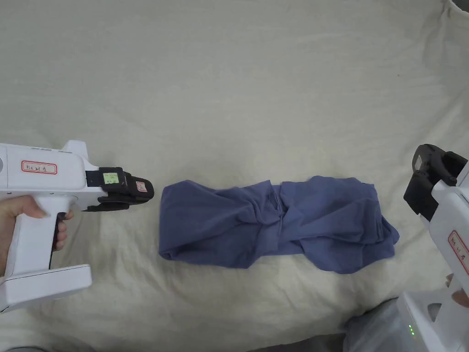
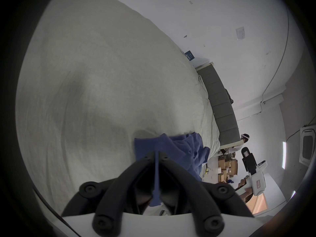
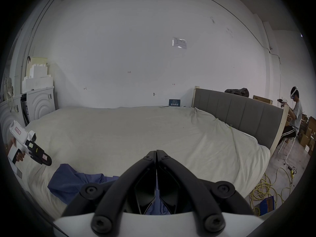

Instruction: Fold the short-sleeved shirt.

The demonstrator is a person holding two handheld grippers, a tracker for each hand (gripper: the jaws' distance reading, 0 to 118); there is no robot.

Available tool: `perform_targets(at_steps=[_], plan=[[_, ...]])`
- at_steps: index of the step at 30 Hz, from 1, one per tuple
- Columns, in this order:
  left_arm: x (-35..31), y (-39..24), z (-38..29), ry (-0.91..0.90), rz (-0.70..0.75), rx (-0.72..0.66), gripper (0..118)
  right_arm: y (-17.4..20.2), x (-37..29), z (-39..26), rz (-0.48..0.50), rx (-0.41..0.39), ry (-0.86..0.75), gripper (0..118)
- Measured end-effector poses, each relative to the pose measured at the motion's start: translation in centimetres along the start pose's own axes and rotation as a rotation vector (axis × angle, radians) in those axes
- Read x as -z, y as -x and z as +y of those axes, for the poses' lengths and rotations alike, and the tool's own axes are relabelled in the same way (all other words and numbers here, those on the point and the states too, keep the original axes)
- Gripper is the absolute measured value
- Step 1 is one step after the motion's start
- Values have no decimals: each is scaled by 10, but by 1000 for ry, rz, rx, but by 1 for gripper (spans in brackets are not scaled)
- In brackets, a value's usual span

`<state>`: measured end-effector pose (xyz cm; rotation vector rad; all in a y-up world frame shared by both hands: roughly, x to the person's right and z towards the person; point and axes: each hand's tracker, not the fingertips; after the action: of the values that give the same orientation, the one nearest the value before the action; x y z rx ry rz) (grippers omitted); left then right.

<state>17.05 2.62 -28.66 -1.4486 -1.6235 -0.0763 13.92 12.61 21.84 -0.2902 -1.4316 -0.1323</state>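
A blue short-sleeved shirt (image 1: 275, 224) lies bunched and twisted into a long strip on the cream bed sheet (image 1: 229, 91). My left gripper (image 1: 149, 192) hovers just off the shirt's left end with its jaws together and nothing in them. In the left gripper view, a thin line of the shirt (image 2: 186, 148) shows past the closed jaws of the left gripper (image 2: 156, 152). My right gripper (image 1: 419, 192) is held up beyond the shirt's right end, apart from it. Its jaws meet in the right gripper view, where the right gripper (image 3: 156, 151) has the shirt (image 3: 68, 180) lying below it.
A grey padded headboard (image 3: 239, 114) borders the bed on one side. Beyond it another person (image 3: 295, 114) sits on a chair beside cardboard boxes (image 3: 307, 134). A yellow cable (image 3: 266, 189) lies coiled on the floor. White appliances (image 3: 39, 104) stand at the bed's other end.
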Motion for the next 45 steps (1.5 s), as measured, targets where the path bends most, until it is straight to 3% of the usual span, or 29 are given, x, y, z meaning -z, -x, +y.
perform_targets(at_steps=[1, 5, 11, 17, 25, 28, 31, 33, 34, 36, 42, 45], plan=[[1, 2, 0, 0, 10, -5, 21, 1, 0, 0, 0, -4, 2, 0], [6, 7, -4, 33, -2, -7, 118, 6, 2, -3, -4, -18, 15, 0], [10, 13, -1, 28, -8, -36, 118, 7, 5, -4, -14, -17, 25, 0], [29, 5, -8, 131, -71, -32, 118, 9, 7, -6, -14, -24, 35, 0], [57, -3, -21, 200, -94, -44, 102, 4, 7, -8, -21, -13, 37, 0], [63, -8, -25, 204, -110, -58, 88, 1, 7, -9, -26, -5, 40, 0], [65, -17, -29, 187, -38, -8, 77, -1, 7, -10, -28, 4, 39, 0], [67, -19, -31, 174, 32, -20, 38, -3, 8, -11, -25, 11, 39, 0], [66, -18, -32, 160, 59, -32, 25, -4, 7, -11, -24, 15, 37, 0], [66, -20, -35, 158, 39, -70, 23, -4, 7, -11, -21, 17, 35, 0], [61, -65, -43, 136, 202, 30, 17, -8, 6, -9, -16, 29, 25, 0], [52, -86, -41, 134, 205, 55, 16, -12, 5, -8, -13, 34, 17, 0]])
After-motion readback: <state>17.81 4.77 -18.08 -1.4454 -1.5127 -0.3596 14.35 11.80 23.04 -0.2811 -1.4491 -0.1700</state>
